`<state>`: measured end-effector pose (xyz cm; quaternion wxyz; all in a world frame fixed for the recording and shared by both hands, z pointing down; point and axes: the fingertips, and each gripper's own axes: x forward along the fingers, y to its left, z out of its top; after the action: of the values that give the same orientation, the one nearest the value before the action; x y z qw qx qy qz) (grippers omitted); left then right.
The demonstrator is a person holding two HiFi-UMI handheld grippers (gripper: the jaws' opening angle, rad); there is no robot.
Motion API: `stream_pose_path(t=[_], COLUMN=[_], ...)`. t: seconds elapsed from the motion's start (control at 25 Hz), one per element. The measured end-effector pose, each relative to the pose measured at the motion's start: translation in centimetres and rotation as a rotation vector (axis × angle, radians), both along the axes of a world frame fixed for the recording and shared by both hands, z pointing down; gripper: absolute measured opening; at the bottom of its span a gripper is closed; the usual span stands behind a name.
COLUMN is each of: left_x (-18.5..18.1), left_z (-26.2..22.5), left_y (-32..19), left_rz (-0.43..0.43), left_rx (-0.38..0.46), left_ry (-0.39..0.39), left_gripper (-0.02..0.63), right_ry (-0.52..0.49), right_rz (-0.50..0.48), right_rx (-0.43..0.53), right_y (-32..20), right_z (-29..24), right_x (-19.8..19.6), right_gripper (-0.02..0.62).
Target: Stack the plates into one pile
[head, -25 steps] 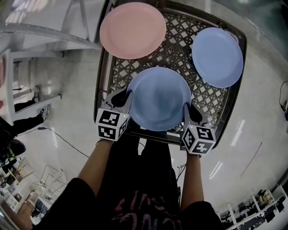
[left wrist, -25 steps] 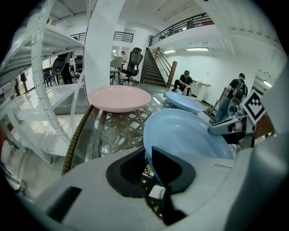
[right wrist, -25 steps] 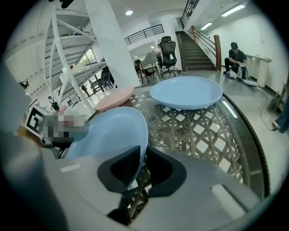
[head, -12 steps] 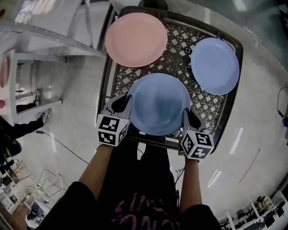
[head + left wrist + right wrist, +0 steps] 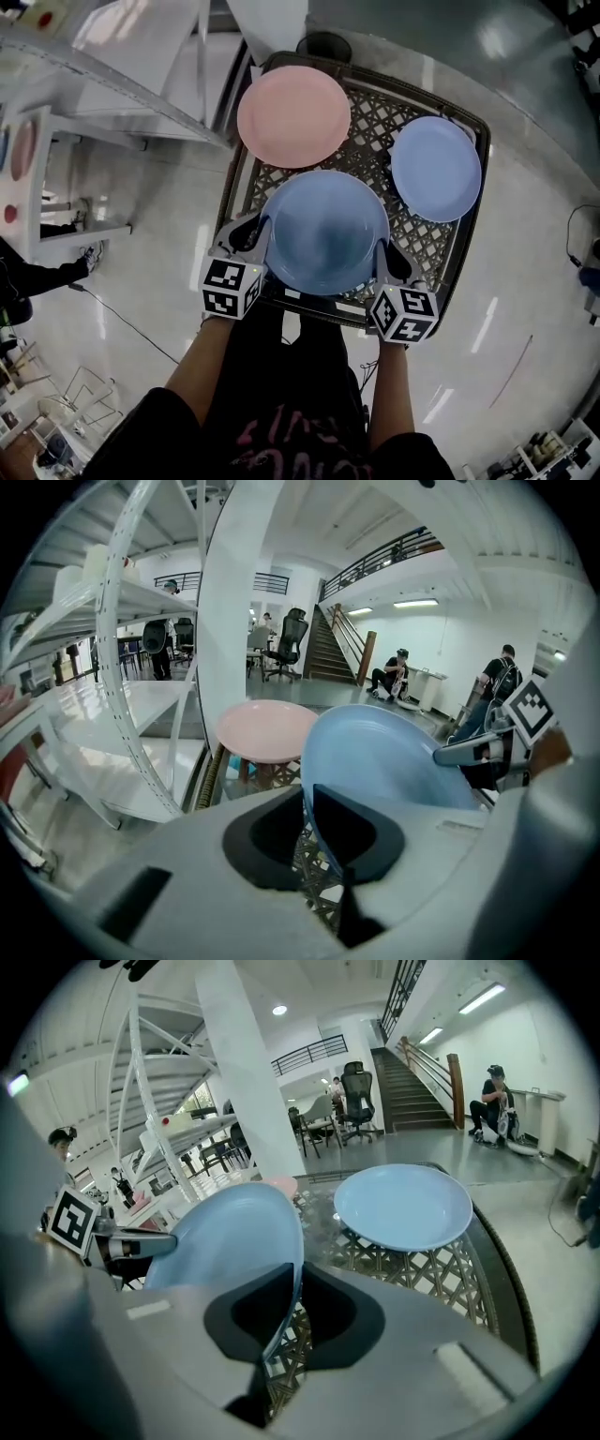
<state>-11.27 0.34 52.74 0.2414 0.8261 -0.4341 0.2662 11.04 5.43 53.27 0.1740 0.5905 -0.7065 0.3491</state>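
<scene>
A large blue plate (image 5: 326, 231) hangs above the near part of the wicker table (image 5: 427, 239), held by both grippers at once. My left gripper (image 5: 255, 232) is shut on its left rim and my right gripper (image 5: 386, 255) on its right rim; both pairs of jaws have just been closing on the rim. In the left gripper view the blue plate's (image 5: 394, 771) rim sits between the dark pads. In the right gripper view the same plate (image 5: 234, 1237) is pinched likewise. A pink plate (image 5: 293, 116) lies at the table's far left, a smaller blue plate (image 5: 435, 168) at the far right.
White metal shelving (image 5: 112, 84) stands to the left of the table. A white pillar (image 5: 230, 621) rises behind the pink plate (image 5: 265, 728). The second blue plate (image 5: 403, 1206) rests on the lattice top. Glossy floor surrounds the table; people sit far off near a staircase (image 5: 417, 1091).
The large blue plate has risen off the table top with both grippers on its rim. The table and the other two plates now sit lower and smaller in the head view.
</scene>
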Motion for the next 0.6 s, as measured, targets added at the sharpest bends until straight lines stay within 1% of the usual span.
stream_pose_path(t=[0.6], left_x=[-1.9], left_z=[-6.4], left_y=[-0.1], left_rz=[-0.061], left_rx=[0.113], left_ry=[0.026], left_gripper=[0.029], right_ry=[0.003], right_rz=[-0.029], right_rx=[0.122], right_y=[-1.3], right_z=[-6.6], right_x=[-1.6], right_gripper=[0.035])
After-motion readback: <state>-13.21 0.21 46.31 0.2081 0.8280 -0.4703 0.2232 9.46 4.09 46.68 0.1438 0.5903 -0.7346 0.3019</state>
